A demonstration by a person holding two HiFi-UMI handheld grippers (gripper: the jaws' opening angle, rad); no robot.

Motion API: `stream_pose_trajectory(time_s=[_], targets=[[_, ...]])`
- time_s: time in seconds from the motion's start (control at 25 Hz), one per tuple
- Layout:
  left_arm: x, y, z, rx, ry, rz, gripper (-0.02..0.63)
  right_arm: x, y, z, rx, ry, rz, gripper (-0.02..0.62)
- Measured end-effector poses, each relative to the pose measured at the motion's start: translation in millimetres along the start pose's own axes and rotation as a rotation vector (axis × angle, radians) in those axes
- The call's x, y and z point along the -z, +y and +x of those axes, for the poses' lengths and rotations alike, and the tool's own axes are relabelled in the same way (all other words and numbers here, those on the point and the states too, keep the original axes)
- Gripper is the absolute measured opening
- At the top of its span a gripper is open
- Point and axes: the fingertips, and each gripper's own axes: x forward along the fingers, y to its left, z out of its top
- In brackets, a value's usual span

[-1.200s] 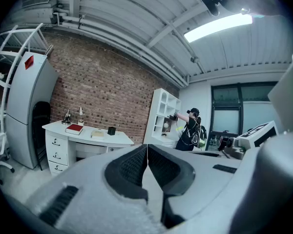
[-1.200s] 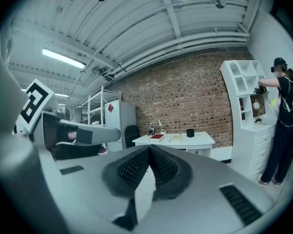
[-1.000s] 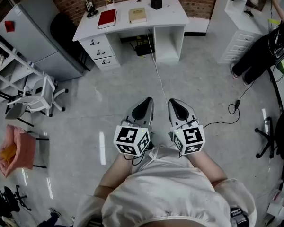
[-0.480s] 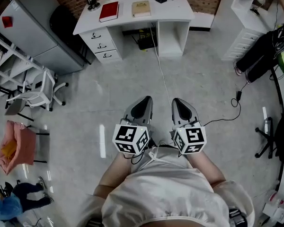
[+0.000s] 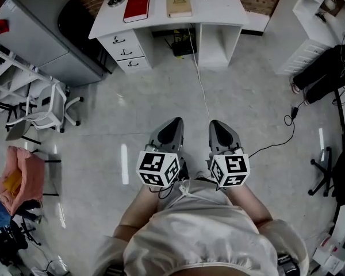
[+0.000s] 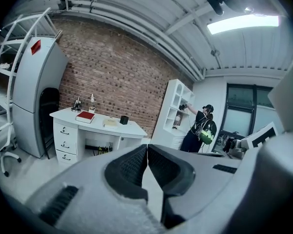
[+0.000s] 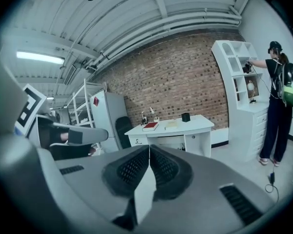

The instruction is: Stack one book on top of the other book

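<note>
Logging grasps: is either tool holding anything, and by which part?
Nothing is held: left tool and right tool are shut, empty. The red book and tan book lie on the desk.

The person is wearing a pale, off-white garment [image 5: 201, 232] with wide short sleeves, and a thin white cord [image 5: 186, 188] is showing at its front edge. The left gripper [image 5: 175, 122] and the right gripper [image 5: 214, 123] are each presenting a light grey moulded shell tapering to a rounded nose, with black pads [image 6: 129, 167] showing a fine dotted grip texture. The shells are carrying the left marker cube [image 5: 158, 169] and the right marker cube [image 5: 230, 170], both white with black square patterns.
</note>
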Motion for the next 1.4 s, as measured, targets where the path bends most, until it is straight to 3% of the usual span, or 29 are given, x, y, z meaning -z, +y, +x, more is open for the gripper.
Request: stream_pose_trajectory(time_s=[0.72, 1.08, 1.4], targets=[[-97.0, 202.9, 76.8, 0.007, -0.066, -0.051, 0.020, -55.5, 54.2, 203.9, 0.026, 0.040, -0.043, 0.028], [-101.6, 256.9, 100.6, -0.046, -0.051, -0.089, 0.020, -64.5, 64.3, 269.0, -0.023, 0.066, -0.053, 0.028], [-125.2, 284.9, 163.6, -0.105, -0.058, -0.069, 0.020, -93.8, 29.7, 343.5, -0.084, 0.038, -0.038, 0.028]])
